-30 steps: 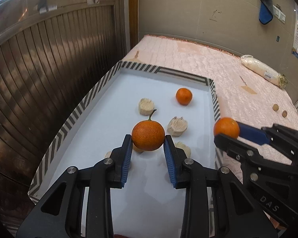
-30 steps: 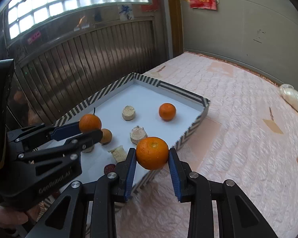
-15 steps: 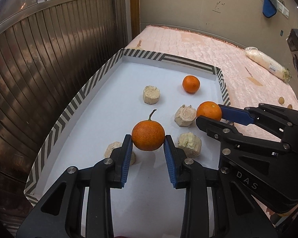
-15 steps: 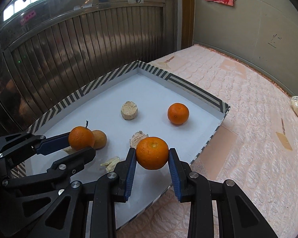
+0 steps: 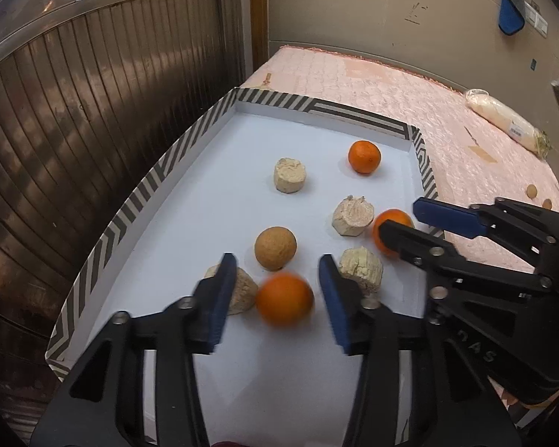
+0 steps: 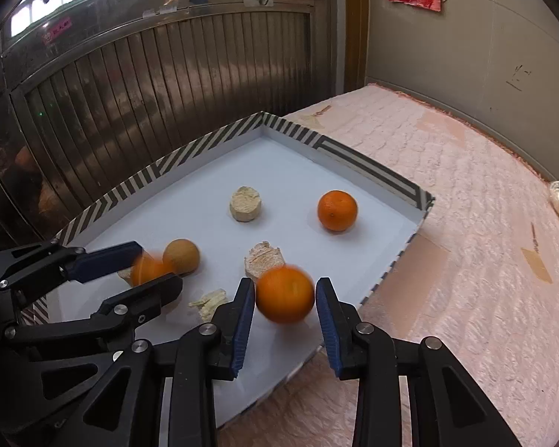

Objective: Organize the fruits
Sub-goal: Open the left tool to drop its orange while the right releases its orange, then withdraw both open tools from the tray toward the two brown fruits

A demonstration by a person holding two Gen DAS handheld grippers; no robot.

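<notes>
My left gripper [image 5: 277, 259] hangs over the near part of the white tray [image 5: 190, 152] with the striped rim. Its jaws are opening, and a blurred orange [image 5: 285, 300] sits loose between them, clear of both pads. My right gripper [image 6: 285, 283] is shut on a second orange [image 6: 285, 294] just inside the tray's right rim. In the left wrist view that right gripper [image 5: 401, 216] comes in from the right with its orange [image 5: 389, 223]. A third orange [image 5: 364, 156] lies at the tray's far end. A brown round fruit [image 5: 275, 247] rests just beyond my left fingertips.
Several beige chunks [image 5: 290, 175] lie scattered in the tray. It sits on a pink quilted mattress [image 6: 466, 193], with a ribbed metal shutter [image 5: 74, 130] close on the left. A white bag [image 5: 503, 123] and small brown fruits [image 5: 531, 190] lie far right.
My left jaws have spread, and the orange they held has slipped lower between them, blurred. My right gripper has carried its orange in over the tray's right rim.
</notes>
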